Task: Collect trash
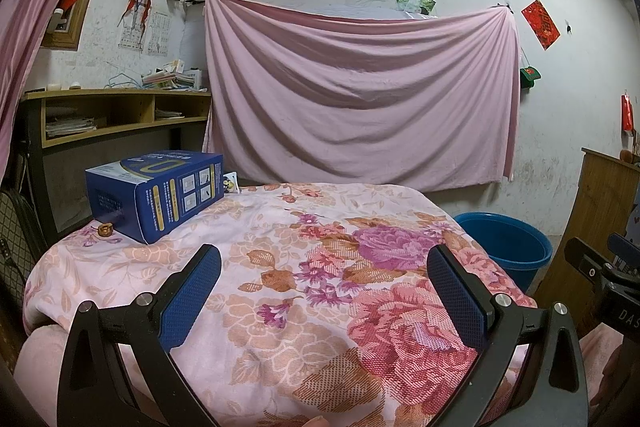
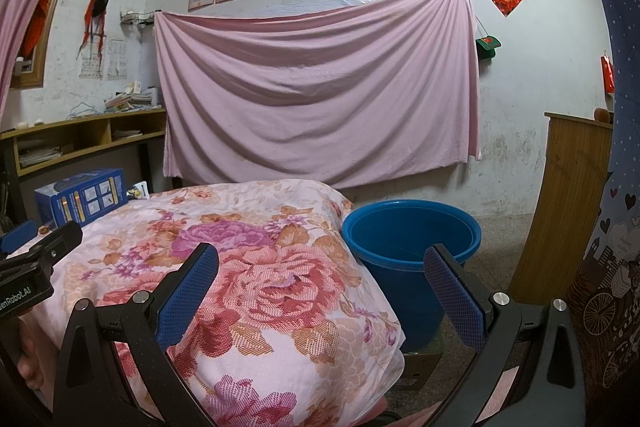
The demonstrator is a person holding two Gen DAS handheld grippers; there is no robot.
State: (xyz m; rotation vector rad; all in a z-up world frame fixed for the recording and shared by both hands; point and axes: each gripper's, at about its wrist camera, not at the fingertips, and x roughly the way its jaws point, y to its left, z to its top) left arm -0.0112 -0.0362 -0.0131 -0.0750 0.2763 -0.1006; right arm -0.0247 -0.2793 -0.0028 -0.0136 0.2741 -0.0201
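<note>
Our left gripper [image 1: 324, 267] and right gripper [image 2: 320, 267] hover with jaws spread, gripping nothing. The blue box [image 1: 156, 193] stands at the floral cover's [image 1: 320, 227] far left, a small brown scrap [image 1: 105, 229] beside it. The blue bucket [image 2: 412, 227] sits right of the bed, its contents unclear

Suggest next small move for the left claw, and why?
Probably ease the left claw forward-left toward the blue box: both claws are open and empty, the box sits on the floral cloth far-left, and the blue bucket stands to the right.
</note>
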